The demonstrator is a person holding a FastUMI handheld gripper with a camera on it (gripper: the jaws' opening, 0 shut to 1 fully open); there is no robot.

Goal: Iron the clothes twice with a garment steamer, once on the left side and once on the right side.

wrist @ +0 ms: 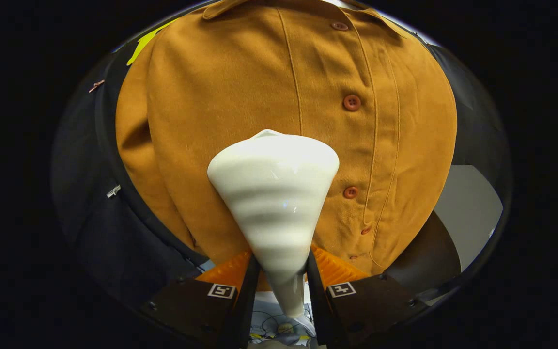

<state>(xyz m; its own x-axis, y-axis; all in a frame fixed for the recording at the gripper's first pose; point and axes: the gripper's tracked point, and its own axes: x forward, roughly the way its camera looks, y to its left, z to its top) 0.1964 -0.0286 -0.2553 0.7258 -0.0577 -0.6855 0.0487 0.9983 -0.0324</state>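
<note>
At frame centre: smooth cone-shaped garment steamer (274, 203) clamped between gripper (282, 276) fingers, wide head against mustard woven shirt (240, 87) with round buttons (351, 102).

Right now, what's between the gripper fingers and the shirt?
In the gripper view, the white steamer sits between the fingers of the gripper, both pressing its narrow handle. Its wide head lies against the brown shirt, left of the button row.

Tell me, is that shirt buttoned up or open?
Buttoned: the shirt hangs closed, its buttons fastened. The gripper clamps the steamer.
</note>
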